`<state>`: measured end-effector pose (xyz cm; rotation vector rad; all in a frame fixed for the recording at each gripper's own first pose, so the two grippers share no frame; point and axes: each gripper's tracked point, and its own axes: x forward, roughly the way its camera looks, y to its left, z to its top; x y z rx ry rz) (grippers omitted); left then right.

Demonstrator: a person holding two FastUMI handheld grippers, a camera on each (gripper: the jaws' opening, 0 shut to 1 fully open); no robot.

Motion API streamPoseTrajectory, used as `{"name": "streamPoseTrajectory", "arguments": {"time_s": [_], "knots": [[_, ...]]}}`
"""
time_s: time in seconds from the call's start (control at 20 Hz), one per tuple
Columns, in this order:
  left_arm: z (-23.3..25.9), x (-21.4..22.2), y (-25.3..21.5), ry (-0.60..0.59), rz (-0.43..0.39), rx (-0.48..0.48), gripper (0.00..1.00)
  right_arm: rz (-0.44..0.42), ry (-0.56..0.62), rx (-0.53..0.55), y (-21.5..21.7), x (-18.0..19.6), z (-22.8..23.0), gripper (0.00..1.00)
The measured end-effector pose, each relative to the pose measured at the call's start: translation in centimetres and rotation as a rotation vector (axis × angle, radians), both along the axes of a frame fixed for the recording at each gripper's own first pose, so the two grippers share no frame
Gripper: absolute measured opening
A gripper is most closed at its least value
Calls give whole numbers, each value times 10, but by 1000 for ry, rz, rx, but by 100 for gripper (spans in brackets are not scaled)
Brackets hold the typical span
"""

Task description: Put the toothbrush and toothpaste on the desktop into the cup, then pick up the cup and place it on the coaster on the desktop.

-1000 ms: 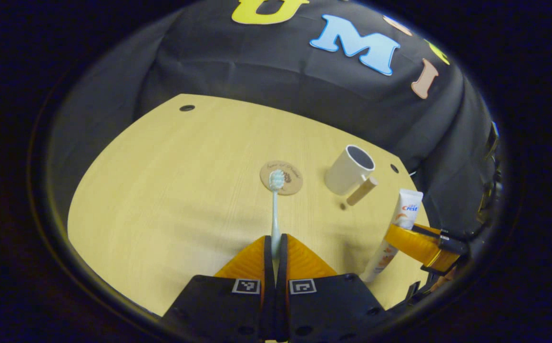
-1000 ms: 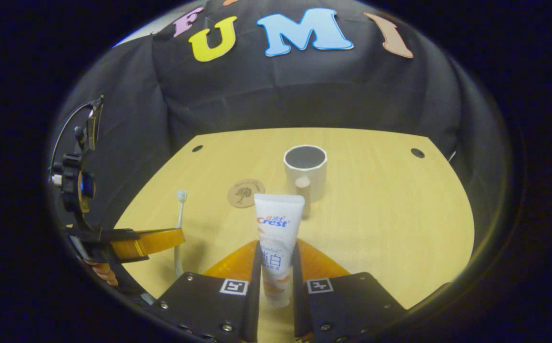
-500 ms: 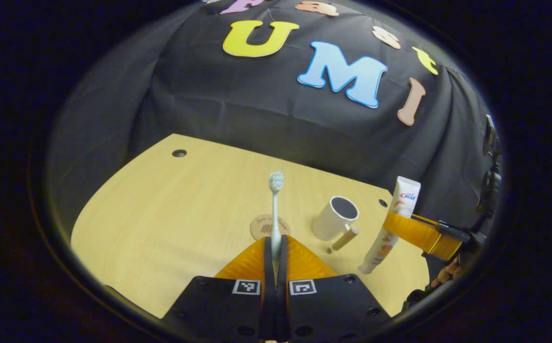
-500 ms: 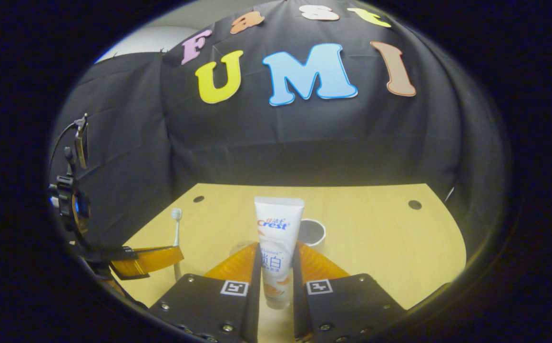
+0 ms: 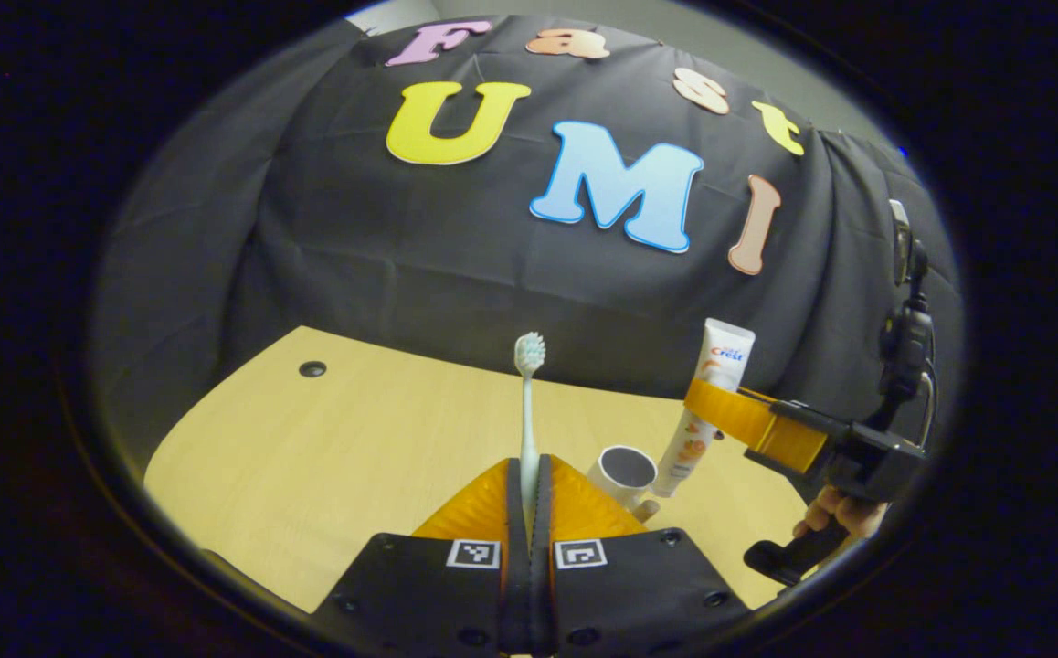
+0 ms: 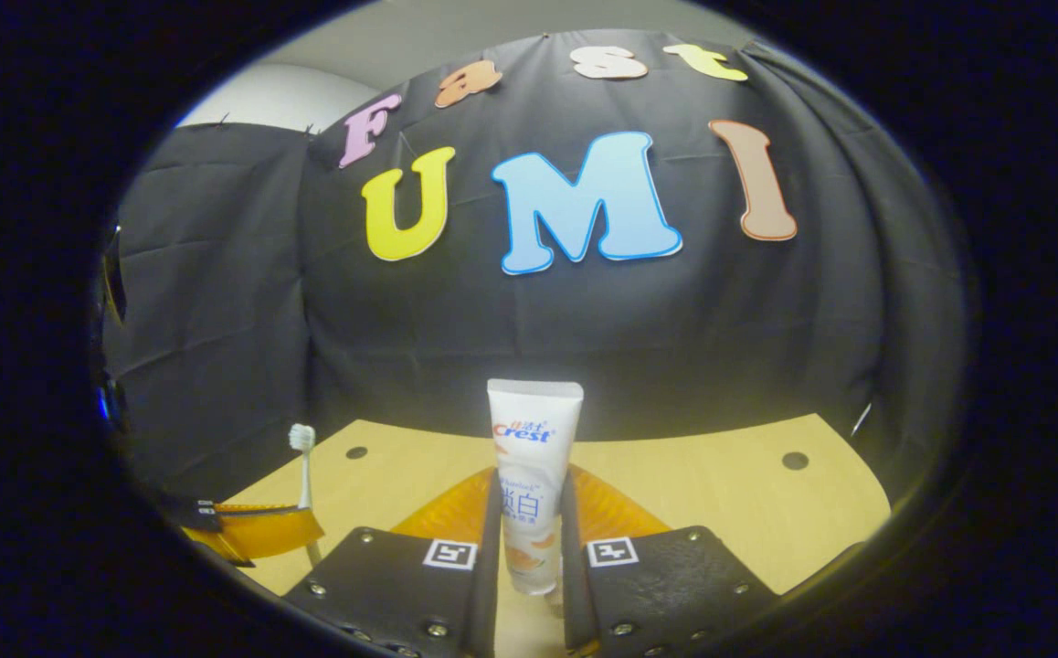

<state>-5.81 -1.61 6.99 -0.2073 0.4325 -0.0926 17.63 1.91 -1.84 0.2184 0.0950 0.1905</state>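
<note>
My left gripper [image 5: 529, 475] clamps the toothbrush [image 5: 527, 402] upright; right gripper [image 6: 529, 512] clamps the toothpaste [image 6: 534, 457]. Both are lifted clear of the tabletop [image 5: 328, 439]. Cup [image 5: 622, 472] stands toward the right edge. Risk: a tilted drop could tip the cup.

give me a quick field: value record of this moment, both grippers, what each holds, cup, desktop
left gripper: shut on the toothbrush, bristles up
right gripper: shut on the toothpaste, tube upright, held near its lower end
cup: on the desktop, nothing seen inside, partly behind the left gripper's fingers
desktop: light wood, a small dark hole near its far left corner
person's hand: gripping the right gripper's handle
</note>
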Motion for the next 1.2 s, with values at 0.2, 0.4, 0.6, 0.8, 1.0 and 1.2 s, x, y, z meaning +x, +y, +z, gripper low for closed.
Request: {"name": "streamPoseTrajectory", "arguments": {"time_s": [0.2,0.4,0.6,0.8,1.0,1.2], "knots": [[14,18,-5,-51,-14,-9,7,-33,-2,1,-5,34,-18,29],[23,34,-10,-100,-27,-7,7,-38,46,-46,-2,57,-54,29],[23,46,-18,-110,-56,6,7,-29,96,-87,4,62,-83,28],[15,51,-22,-97,-72,-1,6,-36,151,-124,2,61,-103,34],[12,55,-26,-89,-83,-16,7,-48,148,-144,-2,61,-100,38],[8,63,-35,-97,-103,-46,7,-40,143,-139,-6,47,-86,41]]}}
